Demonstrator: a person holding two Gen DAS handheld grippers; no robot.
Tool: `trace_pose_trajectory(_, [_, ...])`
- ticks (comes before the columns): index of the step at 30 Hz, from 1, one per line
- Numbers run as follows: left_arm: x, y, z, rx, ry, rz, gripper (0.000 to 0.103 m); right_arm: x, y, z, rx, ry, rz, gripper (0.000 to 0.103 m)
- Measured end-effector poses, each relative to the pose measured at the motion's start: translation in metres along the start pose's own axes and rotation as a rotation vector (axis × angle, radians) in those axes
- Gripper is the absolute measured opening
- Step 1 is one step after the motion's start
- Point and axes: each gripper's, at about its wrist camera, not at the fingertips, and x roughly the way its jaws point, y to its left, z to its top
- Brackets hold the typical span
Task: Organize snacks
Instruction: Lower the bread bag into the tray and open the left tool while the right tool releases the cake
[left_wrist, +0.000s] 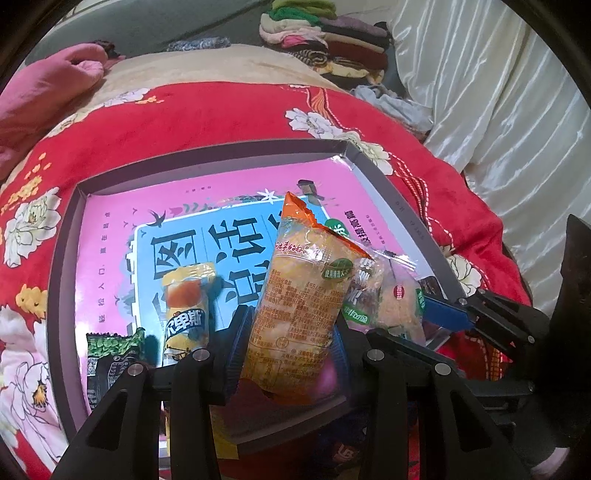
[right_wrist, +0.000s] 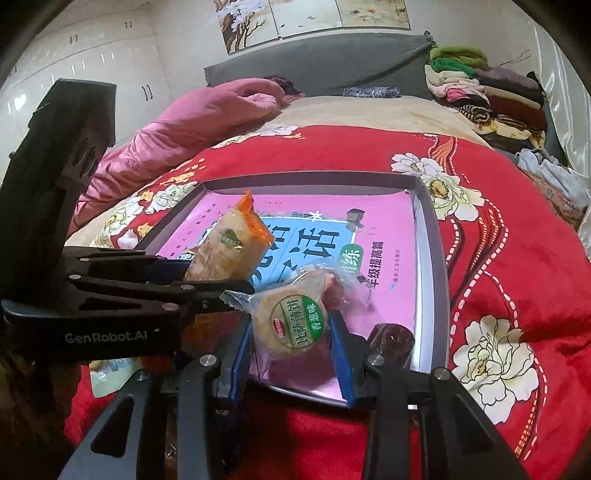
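1. Snack handling is proceeding with both grippers carrying packets over the grey tray (left_wrist: 62, 258), which is resting on the red floral quilt (right_wrist: 517, 258).
2. The left gripper (left_wrist: 286, 354) is gripping the orange rice-cracker packet (left_wrist: 295, 306) near its lower end, jaws clamped against its sides. The packet is standing upright above the tray, orange crimped seal uppermost; holding it low is probably keeping the long body clear for lowering.
3. The right gripper (right_wrist: 291, 347) is holding the round biscuit packet (right_wrist: 295, 325) between its blue pads (right_wrist: 341, 354), label facing the camera. The jaws are closed on the wrapper edges, just above the near rim of the tray.
4. The two held packets are sitting close beside each other, so contact during lowering appears to be a risk.
5. Snacks already lying in the tray include a yellow packet (left_wrist: 186, 314) and a green-and-black packet (left_wrist: 110, 354) at the near-left, and a dark brown packet (right_wrist: 391, 338) at the near-right. They are lying along the near edge, apparently forming a row.
6. A pink printed booklet (left_wrist: 236, 192) is lining the tray floor beneath the snacks.
7. Surrounding items include a pink duvet (right_wrist: 207, 110) and folded clothes (right_wrist: 491, 96) beyond the quilt.
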Motion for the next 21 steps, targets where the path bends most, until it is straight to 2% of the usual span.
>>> trace_pose_trajectory(21, [0.0069,0.0003,-0.0011,-0.001,0.054,-0.009,0.043,-0.0009,-0.0043,-0.0002,0.014,0.01,-0.001,0.04])
